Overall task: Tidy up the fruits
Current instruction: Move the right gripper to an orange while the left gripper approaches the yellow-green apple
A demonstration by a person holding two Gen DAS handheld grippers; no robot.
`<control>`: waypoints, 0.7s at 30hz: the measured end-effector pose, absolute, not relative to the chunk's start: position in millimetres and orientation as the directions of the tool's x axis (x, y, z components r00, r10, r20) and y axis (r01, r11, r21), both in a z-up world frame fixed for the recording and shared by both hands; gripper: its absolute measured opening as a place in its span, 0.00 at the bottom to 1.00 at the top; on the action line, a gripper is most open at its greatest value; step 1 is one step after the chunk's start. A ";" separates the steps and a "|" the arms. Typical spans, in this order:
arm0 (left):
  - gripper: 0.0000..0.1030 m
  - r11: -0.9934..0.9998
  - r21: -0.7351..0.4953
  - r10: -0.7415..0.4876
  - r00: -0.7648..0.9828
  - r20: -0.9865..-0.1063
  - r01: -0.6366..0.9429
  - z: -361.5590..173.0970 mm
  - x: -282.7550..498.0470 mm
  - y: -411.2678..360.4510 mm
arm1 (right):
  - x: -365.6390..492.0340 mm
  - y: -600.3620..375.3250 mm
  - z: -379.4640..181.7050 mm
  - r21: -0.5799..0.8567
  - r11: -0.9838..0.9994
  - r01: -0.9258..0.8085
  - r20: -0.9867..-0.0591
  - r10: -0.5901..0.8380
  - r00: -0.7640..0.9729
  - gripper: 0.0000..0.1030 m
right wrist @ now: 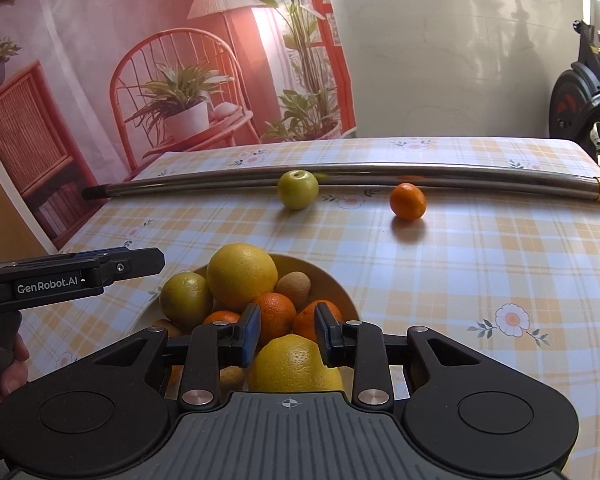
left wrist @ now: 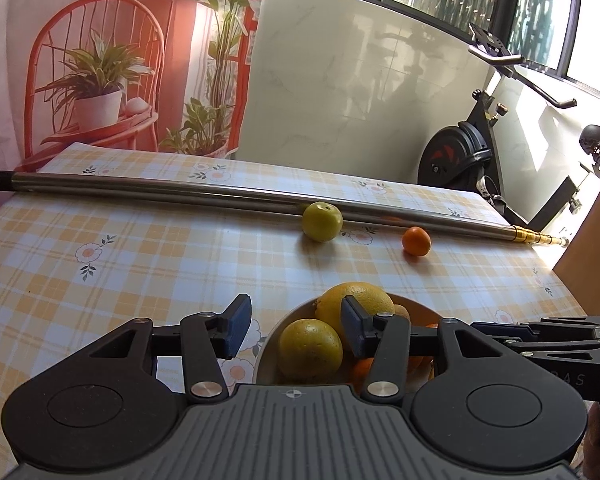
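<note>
Loose fruit on the checked tablecloth (right wrist: 480, 248): a green apple (right wrist: 298, 189), smooth and yellow-green with a dark stem dimple on top, touching the long metal pole (right wrist: 420, 174) behind it; a small orange mandarin (right wrist: 408, 201) to its right, near the pole, apart from the apple.

Pale bowl (right wrist: 332, 280) nearer the cameras, heaped. Contents: one large yellow citrus (right wrist: 242, 276) on top, a greenish-yellow one (right wrist: 185, 299) at left, a brown kiwi (right wrist: 294, 289), several oranges (right wrist: 275, 315), and a big dimpled yellow citrus (right wrist: 294, 366) at the near edge.

Right gripper (right wrist: 287, 334) hangs just over that near yellow citrus, jaws moderately apart, blue pads clear of the fruit, nothing held.

Left gripper (left wrist: 296, 326) hovers at the bowl's left side (left wrist: 268, 344), jaws wide, empty.
</note>
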State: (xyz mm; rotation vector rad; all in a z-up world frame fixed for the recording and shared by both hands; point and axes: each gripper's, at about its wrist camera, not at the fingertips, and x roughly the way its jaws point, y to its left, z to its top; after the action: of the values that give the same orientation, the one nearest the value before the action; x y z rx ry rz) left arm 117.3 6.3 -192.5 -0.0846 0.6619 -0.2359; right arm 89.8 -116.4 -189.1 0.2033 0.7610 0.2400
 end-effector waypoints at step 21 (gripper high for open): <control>0.51 0.973 -0.145 -0.232 0.753 -0.615 0.182 -194.3 118.9 4.4 | 88.9 -116.3 -188.9 0.268 0.954 -0.134 -0.652 0.282 0.704 0.27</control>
State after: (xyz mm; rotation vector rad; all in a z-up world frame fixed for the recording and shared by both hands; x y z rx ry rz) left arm 118.9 4.4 -194.3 -0.0778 0.6815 -0.2262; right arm 88.9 -116.3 -188.9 0.2073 0.7557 0.2327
